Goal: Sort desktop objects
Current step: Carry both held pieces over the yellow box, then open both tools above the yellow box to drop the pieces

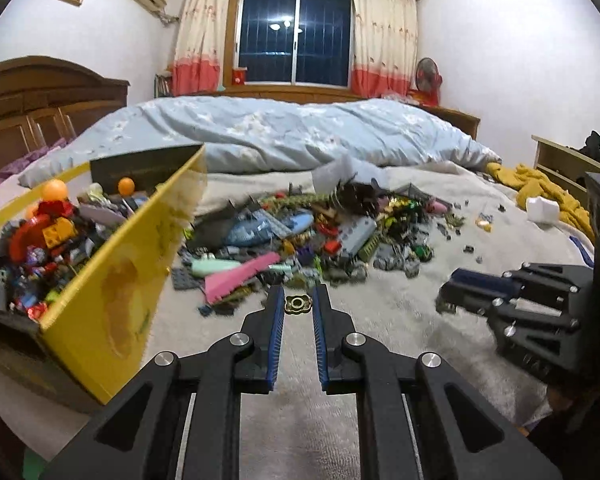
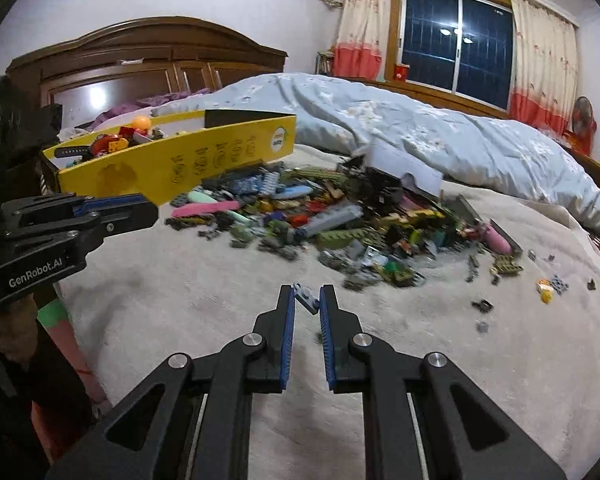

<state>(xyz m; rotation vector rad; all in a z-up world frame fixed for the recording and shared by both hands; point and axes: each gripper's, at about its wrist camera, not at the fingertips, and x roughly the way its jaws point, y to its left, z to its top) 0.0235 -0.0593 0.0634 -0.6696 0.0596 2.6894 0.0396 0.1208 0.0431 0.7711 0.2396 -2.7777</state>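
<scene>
Two handheld grippers are hovering over a grey blanket [image 2: 460, 380] on a bed, each pinching a small brick. The left gripper [image 1: 298, 303] is nipping a small gold, flower-edged ring piece [image 1: 298, 303] right at its fingertips, while the right gripper [image 2: 307, 298] is clamping a little blue-grey hinge plate [image 2: 306, 295] that is sitting askew between its blue pads. The main brick pile [image 2: 340, 220] is sprawling at twelve o'clock from both claws, and the yellow box [image 1: 111, 280], already heaped with sorted parts, is standing at about ten o'clock.

Both holds are looking slight. The ring is being gripped only at the very tips, and the hinge plate is tilting, so either could probably pop free or twist out on the carry to the box and vanish into the blanket's pile. The two tools are also working close together, and a clash near the box rim seems possible.

The left wrist view is looking down into the box's contents, orange balls [image 1: 54, 190] included; the right wrist view is showing the box's printed long side and stray bits [image 2: 552, 284] lying at two o'clock.
</scene>
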